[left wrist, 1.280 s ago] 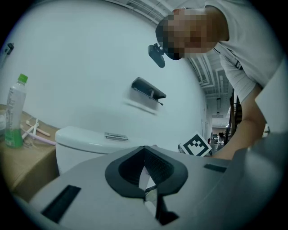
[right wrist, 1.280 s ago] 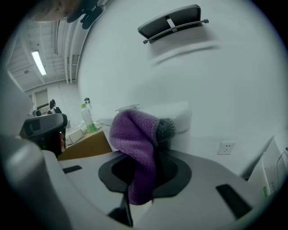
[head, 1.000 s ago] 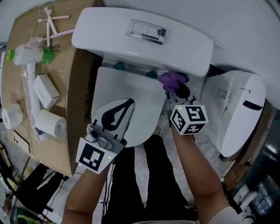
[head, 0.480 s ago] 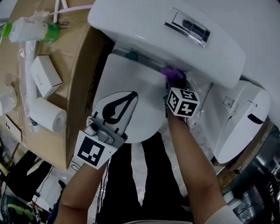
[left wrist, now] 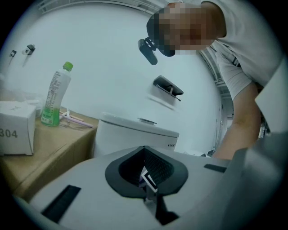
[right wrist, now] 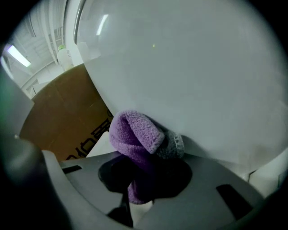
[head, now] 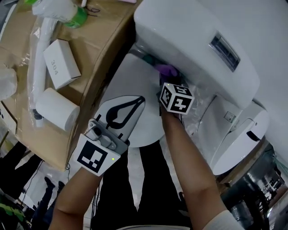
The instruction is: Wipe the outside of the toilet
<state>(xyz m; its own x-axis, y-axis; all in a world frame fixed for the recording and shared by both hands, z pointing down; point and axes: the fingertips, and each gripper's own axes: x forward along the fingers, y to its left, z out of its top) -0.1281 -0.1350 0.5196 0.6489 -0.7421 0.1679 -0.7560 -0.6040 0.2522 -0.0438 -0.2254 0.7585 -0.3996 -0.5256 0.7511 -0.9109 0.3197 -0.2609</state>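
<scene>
Risks, L to R: the cardboard box [head: 90, 40] just beside the toilet [head: 180, 47] carries a green-capped bottle [head: 74, 11], a small white carton [head: 62, 64] and a toilet paper roll [head: 56, 109]. Swing your L elbow wide and you'll prob. knock one off. Your L gripper [head: 134, 104] hangs over the toilet lid [head: 135, 74]; lean on it and you could scuff or shift the lid. The biggest worry is on the R. The purple cloth [right wrist: 135, 134] is bunched w/ only a fold pinched, so dragging it hard along the tank [head: 202, 29] may pull it out of the jaws, and then bare plastic rubs the porcelain. The slot btw tank and lid looks tight, so your R gripper [right wrist: 146, 177] could also wedge there. Grippers: the L jaws are brought together w/ nothing in them; can't tell if they touch the lid. The R jaws are clamped on the purple cloth, whose wad looks pressed against the tank's lower front wall, above the back of the lid. In the head view the toilet sits centre-R, tank at top, w/ the box close on its L.
</scene>
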